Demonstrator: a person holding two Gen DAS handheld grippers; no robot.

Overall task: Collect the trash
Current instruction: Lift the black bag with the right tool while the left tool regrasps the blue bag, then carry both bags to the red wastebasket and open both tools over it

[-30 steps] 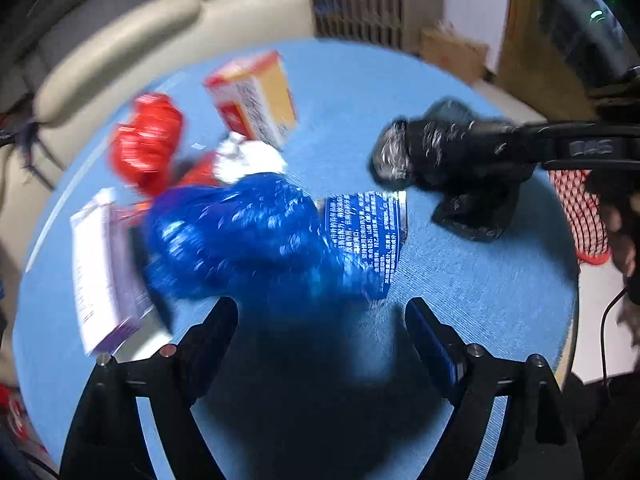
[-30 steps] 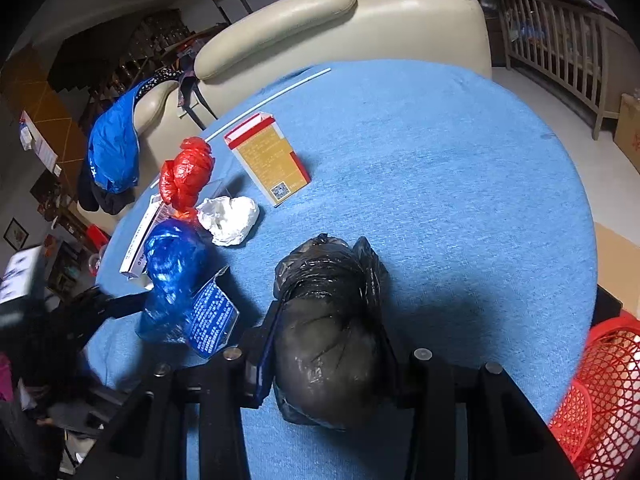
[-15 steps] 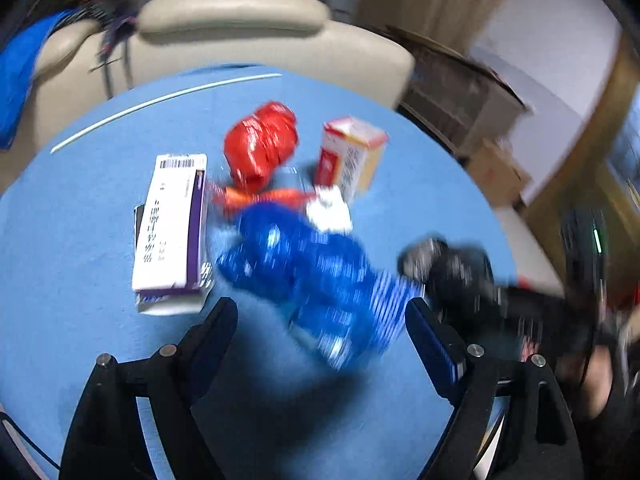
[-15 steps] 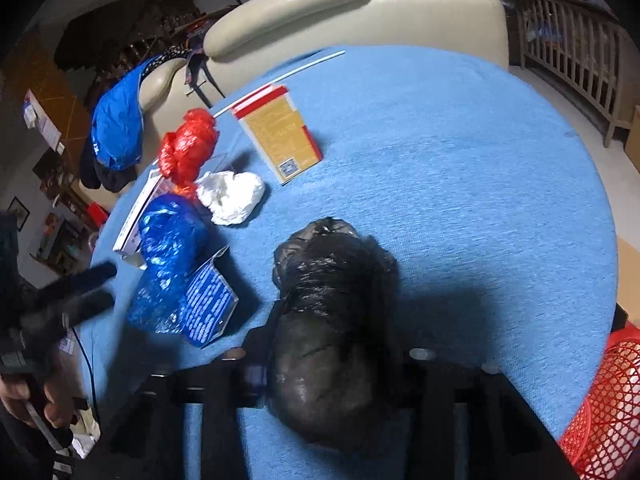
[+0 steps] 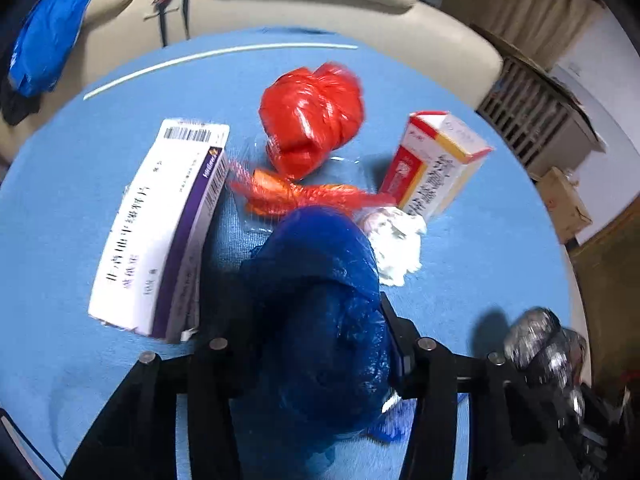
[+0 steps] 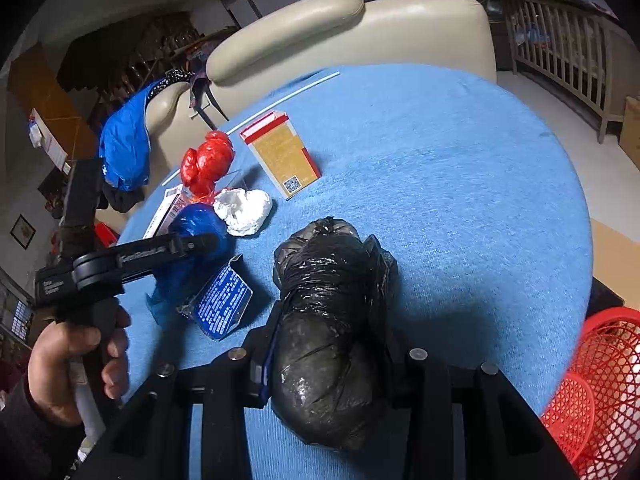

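Nearest thing going on: the right gripper (image 6: 328, 360) has its two fingers clamped on either side of a knotted black trash bag (image 6: 332, 320), which sits at the near edge of the round table with the blue cloth (image 6: 460, 184). Down at the near right, just off the table edge, there's a red mesh basket (image 6: 600, 376).

Over to the left, the left gripper (image 5: 316, 344) is squeezed in on a crumpled blue plastic bag (image 5: 320, 304), the bag bulging up between the fingers. From the right wrist view you can see the person's left hand (image 6: 76, 360) wrapped around that gripper's handle. A blue printed wrapper (image 6: 224, 300) lies flat on the cloth just beside the blue bag, between it and the black one.

A bit further in, a white crumpled tissue wad (image 5: 396, 244) is touching the far right side of the blue bag. To the left, a long white and purple medicine box (image 5: 156, 228) lies flat. Past those, a torn red-orange plastic scrap (image 5: 296, 196), and behind it a tied red plastic bag (image 5: 312, 120). To the right of that is a red, white and yellow box (image 5: 436, 164).

Far side: a thin white stick (image 5: 216, 56) near the table rim, then cream sofa chairs (image 5: 320, 4) with a blue jacket (image 5: 44, 40) draped over one on the left.
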